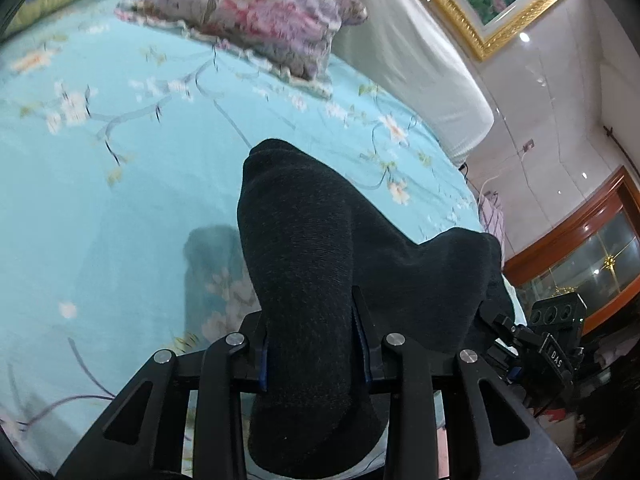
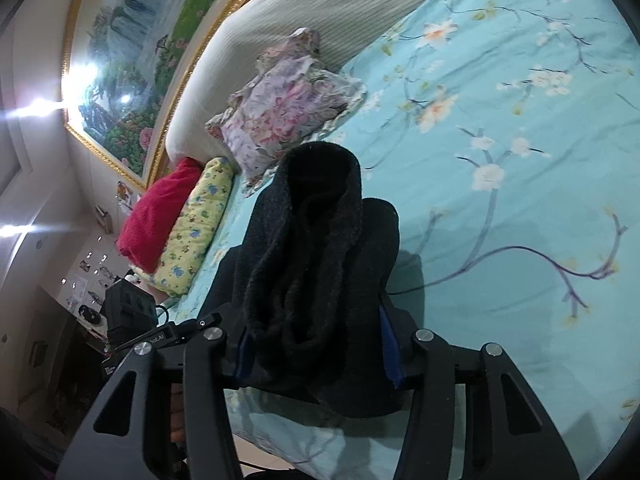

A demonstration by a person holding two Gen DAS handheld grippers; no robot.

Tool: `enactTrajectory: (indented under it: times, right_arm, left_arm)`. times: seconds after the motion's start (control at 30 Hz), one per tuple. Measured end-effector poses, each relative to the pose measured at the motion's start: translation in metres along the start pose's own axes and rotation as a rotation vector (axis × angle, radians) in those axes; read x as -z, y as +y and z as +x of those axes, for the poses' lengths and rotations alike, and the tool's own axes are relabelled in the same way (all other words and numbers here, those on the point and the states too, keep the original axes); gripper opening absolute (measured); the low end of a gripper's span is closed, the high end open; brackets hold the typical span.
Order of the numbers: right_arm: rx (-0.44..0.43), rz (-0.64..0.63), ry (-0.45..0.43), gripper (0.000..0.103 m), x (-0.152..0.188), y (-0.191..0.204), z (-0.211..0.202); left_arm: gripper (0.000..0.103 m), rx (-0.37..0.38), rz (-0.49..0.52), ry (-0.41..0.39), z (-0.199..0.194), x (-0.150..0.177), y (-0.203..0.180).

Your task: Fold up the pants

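Two grippers hold the black pants [image 1: 320, 264] above the bed [image 1: 120, 200].
Left gripper [image 1: 314, 344] and right gripper [image 2: 316, 340] jaws pinch bunched cloth; lower evenly, spreading the fabric flat.

This is a bedroom in a home. The bed [image 2: 520, 208] fills most of both views, covered with a turquoise sheet printed with blossom branches. At the head of the bed lies a floral pillow [image 2: 288, 108], and next to it a yellow patterned pillow [image 2: 196, 232] and a red blanket [image 2: 160, 216]. Behind the bed stands a pale padded headboard [image 2: 304, 4], and above it hangs a landscape painting in a gold frame [image 2: 132, 68]. Beside the bed is a wooden cabinet with glass doors [image 1: 600, 256].
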State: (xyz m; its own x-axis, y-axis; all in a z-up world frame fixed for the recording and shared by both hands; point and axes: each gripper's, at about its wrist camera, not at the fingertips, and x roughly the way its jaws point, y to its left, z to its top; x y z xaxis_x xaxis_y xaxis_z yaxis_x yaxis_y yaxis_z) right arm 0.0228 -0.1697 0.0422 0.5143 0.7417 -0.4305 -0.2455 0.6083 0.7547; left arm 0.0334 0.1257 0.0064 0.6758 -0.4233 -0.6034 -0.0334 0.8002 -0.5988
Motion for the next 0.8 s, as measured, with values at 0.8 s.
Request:
enactTrajectory:
  times: [0.8]
  right_arm:
    - [-0.113,-0.142,0.088,0.052,-0.066,0.073,0.130]
  left_arm:
    - [0.031,-0.199,0.018,-0.208,-0.053,-0.084,0.050]
